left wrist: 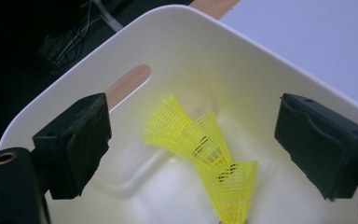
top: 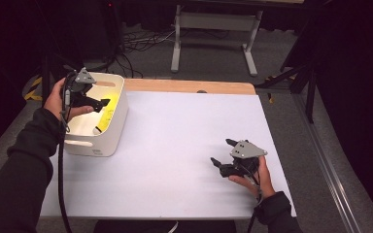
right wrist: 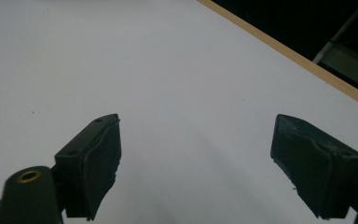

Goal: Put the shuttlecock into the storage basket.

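My left fingers (left wrist: 193, 140) hang released over the white bin (top: 119, 104) at the tabletop's far left, where light, springy, crushable yellow shuttlecocks (left wrist: 205, 154) lie; best pinched at the cork; right fingers (right wrist: 196, 163) released, empty.

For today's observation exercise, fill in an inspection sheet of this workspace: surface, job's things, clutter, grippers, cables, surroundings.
Surface: white tabletop with wooden far edge.
Job's things: yellow plastic mesh shuttlecocks lying inside the white plastic bin at the table's left.
Clutter: nothing seen.
Grippers: left gripper open above the bin, holding nothing; right gripper open above bare tabletop.
Cables: black cable trailing from left gripper; loose wires on floor.
Surroundings: dark room, grey metal stand behind table.
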Demonstrator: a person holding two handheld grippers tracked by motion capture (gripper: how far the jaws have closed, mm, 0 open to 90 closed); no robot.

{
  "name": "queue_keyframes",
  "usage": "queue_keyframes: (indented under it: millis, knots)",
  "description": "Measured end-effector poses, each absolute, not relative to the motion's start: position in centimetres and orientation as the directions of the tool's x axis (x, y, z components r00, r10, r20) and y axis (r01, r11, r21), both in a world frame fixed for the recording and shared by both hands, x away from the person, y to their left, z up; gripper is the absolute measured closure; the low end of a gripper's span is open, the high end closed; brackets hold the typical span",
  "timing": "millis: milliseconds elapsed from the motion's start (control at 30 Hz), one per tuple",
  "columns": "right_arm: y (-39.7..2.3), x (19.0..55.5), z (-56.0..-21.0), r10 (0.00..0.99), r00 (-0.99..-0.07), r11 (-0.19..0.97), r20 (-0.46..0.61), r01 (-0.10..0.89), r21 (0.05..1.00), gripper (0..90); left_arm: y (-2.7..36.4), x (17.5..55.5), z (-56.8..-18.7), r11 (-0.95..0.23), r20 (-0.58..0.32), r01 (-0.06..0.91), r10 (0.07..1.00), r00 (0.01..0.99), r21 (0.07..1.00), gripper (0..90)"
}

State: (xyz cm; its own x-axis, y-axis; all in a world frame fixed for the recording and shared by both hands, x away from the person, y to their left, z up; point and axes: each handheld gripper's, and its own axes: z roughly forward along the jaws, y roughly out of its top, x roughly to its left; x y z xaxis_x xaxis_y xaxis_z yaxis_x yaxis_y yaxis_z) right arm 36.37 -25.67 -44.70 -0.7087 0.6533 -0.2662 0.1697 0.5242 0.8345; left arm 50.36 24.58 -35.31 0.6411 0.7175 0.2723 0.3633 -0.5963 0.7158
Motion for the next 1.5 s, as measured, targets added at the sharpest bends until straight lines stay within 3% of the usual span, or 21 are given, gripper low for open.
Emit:
queue_keyframes:
  millis: [933, 1500]
  knots:
    - [-25.5, 35.8, -44.4, 0.670, -0.693, 0.499, -0.266, 0.155, 0.853, 16.8, 24.2, 44.9, -33.8, -0.496, 0.290, 0.146, 0.693, 0.660, 0.856, 10.1]
    - [-24.7, 35.2, -44.1, 0.673, -0.677, 0.516, -0.297, 0.143, 0.845, 16.9, 22.7, 40.9, -34.2, -0.489, 0.338, 0.049, 0.668, 0.663, 0.871, 10.4]
